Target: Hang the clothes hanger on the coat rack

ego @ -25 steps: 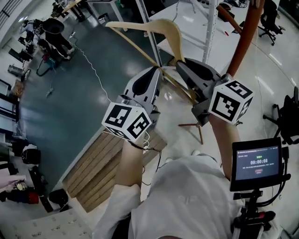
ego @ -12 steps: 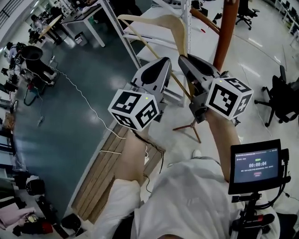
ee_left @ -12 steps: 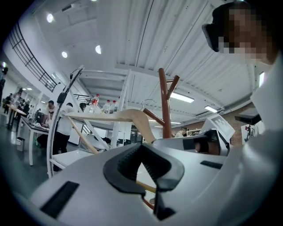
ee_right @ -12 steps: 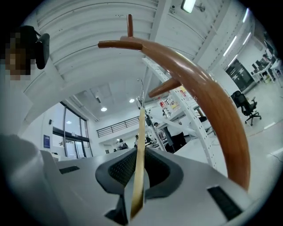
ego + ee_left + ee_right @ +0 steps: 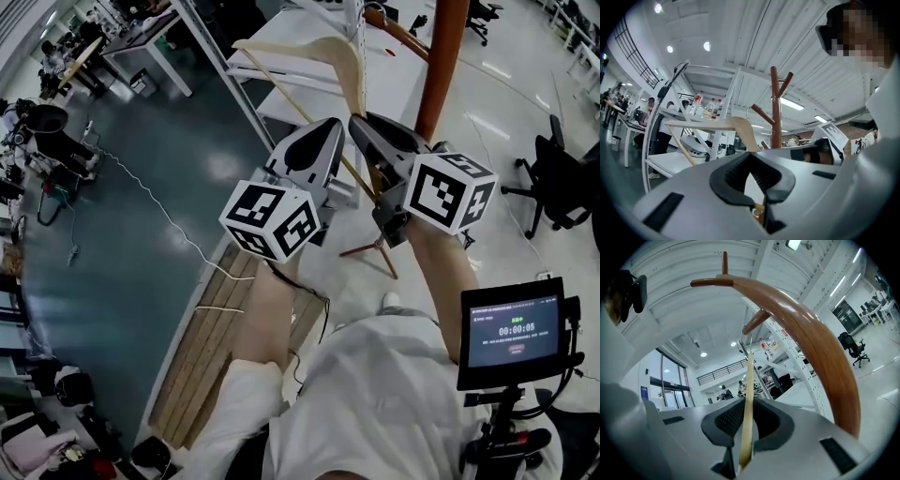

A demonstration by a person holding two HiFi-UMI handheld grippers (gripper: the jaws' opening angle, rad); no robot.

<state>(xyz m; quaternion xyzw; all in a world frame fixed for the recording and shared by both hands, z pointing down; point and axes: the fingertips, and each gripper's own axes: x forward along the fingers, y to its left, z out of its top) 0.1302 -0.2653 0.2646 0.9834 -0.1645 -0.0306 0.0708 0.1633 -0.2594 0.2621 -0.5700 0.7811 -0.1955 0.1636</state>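
Observation:
A pale wooden hanger (image 5: 323, 52) is held up in front of me by both grippers. My left gripper (image 5: 319, 141) is shut on its thin lower bar, a sliver of which shows between the jaws (image 5: 757, 206). My right gripper (image 5: 366, 136) is shut on the hanger's arm (image 5: 747, 394), seen edge-on between its pads. The brown coat rack pole (image 5: 441, 56) rises just right of the grippers. Its pegs (image 5: 759, 115) branch near the top, and a curved one (image 5: 754, 317) arches over the right gripper. The hanger's metal hook (image 5: 744, 345) points up.
A white shelving frame and table (image 5: 281, 84) stand behind the hanger. The rack's splayed feet (image 5: 375, 253) rest on the pale floor. A wooden pallet (image 5: 234, 328) lies lower left, with a cable (image 5: 159, 211) across the dark floor. An office chair (image 5: 558, 178) is right, and a small screen (image 5: 511, 333) lower right.
Both grippers have carried the hanger up and to the right, closer to the rack's pole. Their hold on it is the same.

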